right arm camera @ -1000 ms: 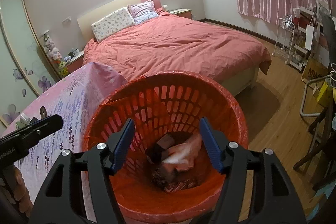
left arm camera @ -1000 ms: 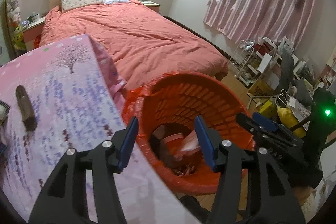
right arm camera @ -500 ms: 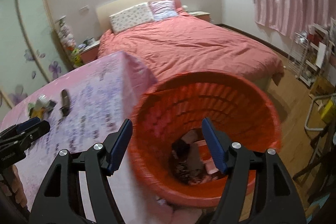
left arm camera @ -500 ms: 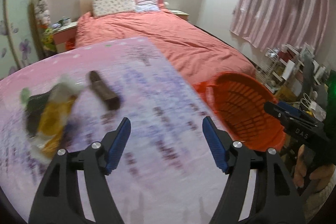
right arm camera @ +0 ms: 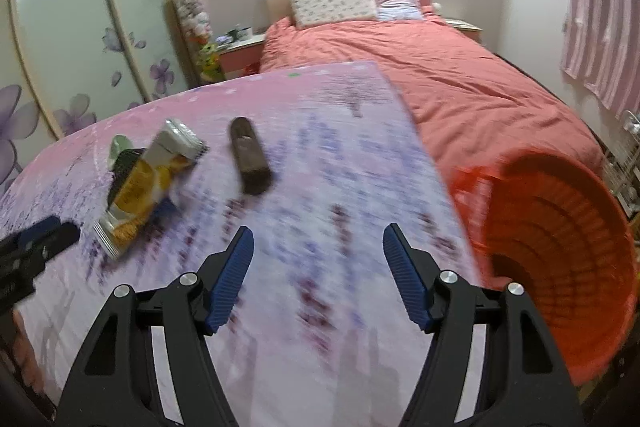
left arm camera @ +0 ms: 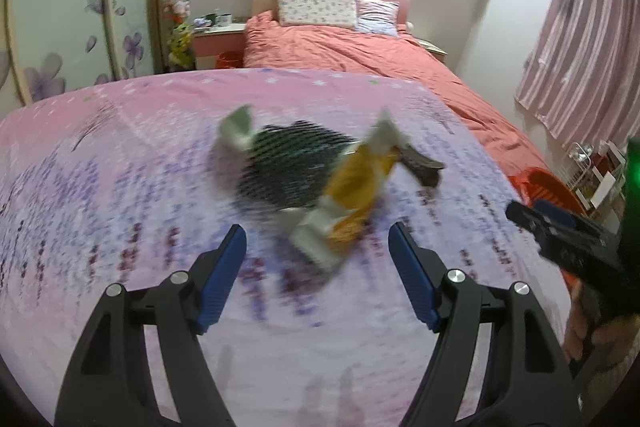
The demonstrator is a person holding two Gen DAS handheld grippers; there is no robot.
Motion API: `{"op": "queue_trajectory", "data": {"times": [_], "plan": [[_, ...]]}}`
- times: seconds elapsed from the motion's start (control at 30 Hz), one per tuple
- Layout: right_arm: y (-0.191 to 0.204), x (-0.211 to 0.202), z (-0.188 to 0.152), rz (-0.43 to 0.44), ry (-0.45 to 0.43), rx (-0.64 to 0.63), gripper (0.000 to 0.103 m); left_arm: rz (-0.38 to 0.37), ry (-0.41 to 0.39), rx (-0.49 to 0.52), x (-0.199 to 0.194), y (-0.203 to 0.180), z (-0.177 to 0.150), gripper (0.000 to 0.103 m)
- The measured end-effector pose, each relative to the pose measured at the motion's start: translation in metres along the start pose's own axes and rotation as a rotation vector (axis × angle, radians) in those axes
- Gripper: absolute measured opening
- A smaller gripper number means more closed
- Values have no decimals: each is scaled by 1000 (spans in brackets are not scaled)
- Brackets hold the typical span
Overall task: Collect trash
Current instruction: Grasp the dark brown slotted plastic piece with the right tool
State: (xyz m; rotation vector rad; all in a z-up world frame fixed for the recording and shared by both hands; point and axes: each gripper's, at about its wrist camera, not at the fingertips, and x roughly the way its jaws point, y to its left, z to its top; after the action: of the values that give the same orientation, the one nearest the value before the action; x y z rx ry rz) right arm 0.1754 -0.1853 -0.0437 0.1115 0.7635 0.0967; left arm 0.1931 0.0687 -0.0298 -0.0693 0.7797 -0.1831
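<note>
On the pink-purple cloth of the table lies a small trash pile: a yellow and white wrapper, a black mesh piece, a pale green-white scrap and a brown bar wrapper. My left gripper hovers just short of the yellow wrapper, its jaws opening with nothing gripped. In the right wrist view the yellow wrapper and the brown bar wrapper lie ahead to the left. My right gripper is open and empty over bare cloth. The orange basket stands off the table's right edge.
A bed with a salmon cover fills the room behind the table. A nightstand and wardrobe doors with flower prints are at the left. Pink curtains and a wire rack are at the right.
Both grippers have swung left from above the orange basket to over the table. The trash pile has come in front of the left gripper, whose jaws stand wider.
</note>
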Motion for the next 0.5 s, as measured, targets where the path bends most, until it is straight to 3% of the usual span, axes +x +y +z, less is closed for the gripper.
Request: {"op": "queue_trajectory", "data": {"times": [0.27,0.37,0.47,0.5], "plan": [[26,55,30,-7,69,-35,67,-13,14,-37,3,30,-7,73],[35,75,33,-20,105,-75,62,-28,20,-29,8,28,-10,73],[42,87,34,-35,130,-113,50,-42,25,-18,14,23,-10,72],[43,86,36,-33,119,-119,38,-49,25,-15,15,21,-9,72]]}}
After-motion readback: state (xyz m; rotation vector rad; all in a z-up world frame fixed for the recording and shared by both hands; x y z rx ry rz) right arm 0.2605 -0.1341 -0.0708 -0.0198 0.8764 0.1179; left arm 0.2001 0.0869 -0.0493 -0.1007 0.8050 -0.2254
